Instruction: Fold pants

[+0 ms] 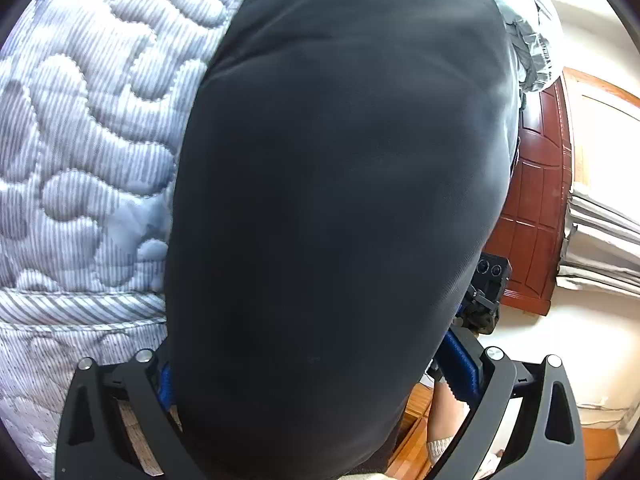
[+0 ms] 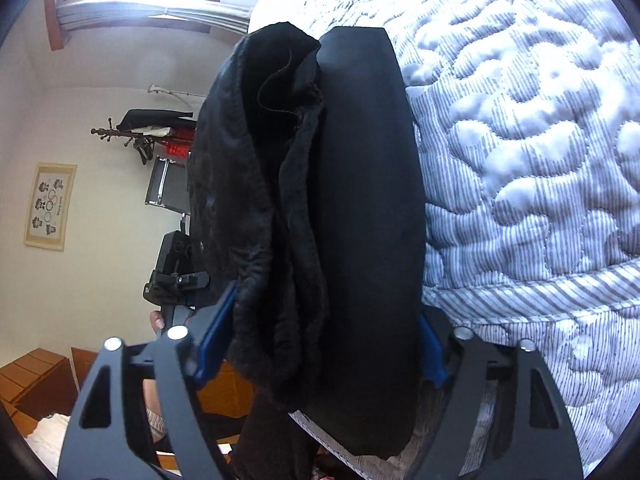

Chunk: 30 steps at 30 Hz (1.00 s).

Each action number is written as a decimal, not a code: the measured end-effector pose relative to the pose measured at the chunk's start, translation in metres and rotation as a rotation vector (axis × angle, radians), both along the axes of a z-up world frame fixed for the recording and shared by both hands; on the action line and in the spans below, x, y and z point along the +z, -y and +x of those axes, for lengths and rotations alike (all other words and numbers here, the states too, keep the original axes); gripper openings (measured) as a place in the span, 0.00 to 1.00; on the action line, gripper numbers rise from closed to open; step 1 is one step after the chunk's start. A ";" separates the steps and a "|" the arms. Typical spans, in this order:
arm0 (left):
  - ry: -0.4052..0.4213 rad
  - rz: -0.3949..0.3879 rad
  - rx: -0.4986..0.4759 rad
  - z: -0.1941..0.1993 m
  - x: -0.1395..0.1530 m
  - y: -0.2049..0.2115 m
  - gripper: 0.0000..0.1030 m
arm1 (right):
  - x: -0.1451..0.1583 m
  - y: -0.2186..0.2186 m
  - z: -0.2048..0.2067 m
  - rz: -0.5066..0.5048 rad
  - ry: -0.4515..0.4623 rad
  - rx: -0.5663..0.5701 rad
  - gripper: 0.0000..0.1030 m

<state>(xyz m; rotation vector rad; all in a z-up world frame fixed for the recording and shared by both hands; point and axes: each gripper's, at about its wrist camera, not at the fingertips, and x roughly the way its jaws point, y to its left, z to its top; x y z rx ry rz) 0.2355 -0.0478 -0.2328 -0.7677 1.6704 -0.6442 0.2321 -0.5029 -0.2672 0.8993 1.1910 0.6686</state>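
The black pants (image 1: 332, 200) fill the middle of the left wrist view and hang between the blue-padded fingers (image 1: 460, 368) of my left gripper (image 1: 316, 380), which is shut on the cloth. In the right wrist view the pants (image 2: 360, 220) show a bunched fleecy inner side on the left and a smooth outer fold on the right. My right gripper (image 2: 320, 348) is shut on this thick bundle, with its blue pads (image 2: 214, 340) on both sides. Each gripper shows in the other's view, the right one (image 1: 486, 292) and the left one (image 2: 176, 276).
A quilted striped grey-white bedspread (image 1: 80, 140) covers the bed (image 2: 520, 160) under and beside the pants. A dark red wooden door (image 1: 536, 208) and white wall stand beyond. A coat rack (image 2: 136, 136), a wall picture (image 2: 50, 204) and a wooden floor (image 2: 36, 376) lie off the bed.
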 end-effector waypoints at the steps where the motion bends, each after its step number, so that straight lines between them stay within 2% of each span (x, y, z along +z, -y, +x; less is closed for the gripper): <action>1: 0.003 0.006 0.005 -0.001 0.000 0.000 0.95 | 0.002 0.001 -0.002 -0.004 0.004 -0.005 0.62; 5: 0.019 0.020 0.022 -0.003 0.006 -0.001 0.89 | 0.011 0.000 -0.009 -0.027 0.031 -0.009 0.51; 8: 0.029 0.015 0.036 -0.005 0.007 -0.006 0.82 | 0.019 -0.006 -0.010 -0.046 0.044 -0.011 0.47; 17: 0.075 -0.009 0.061 -0.011 0.012 -0.014 0.57 | 0.033 -0.019 -0.015 -0.102 0.072 -0.013 0.41; 21: 0.092 -0.035 0.075 -0.013 0.010 -0.023 0.46 | 0.050 -0.030 -0.018 -0.144 0.100 -0.012 0.39; 24: 0.103 -0.056 0.085 -0.015 0.008 -0.027 0.42 | 0.062 -0.036 -0.016 -0.167 0.122 -0.014 0.38; 30: 0.145 -0.087 0.093 -0.018 0.017 -0.019 0.40 | 0.079 -0.034 -0.017 -0.192 0.154 -0.025 0.37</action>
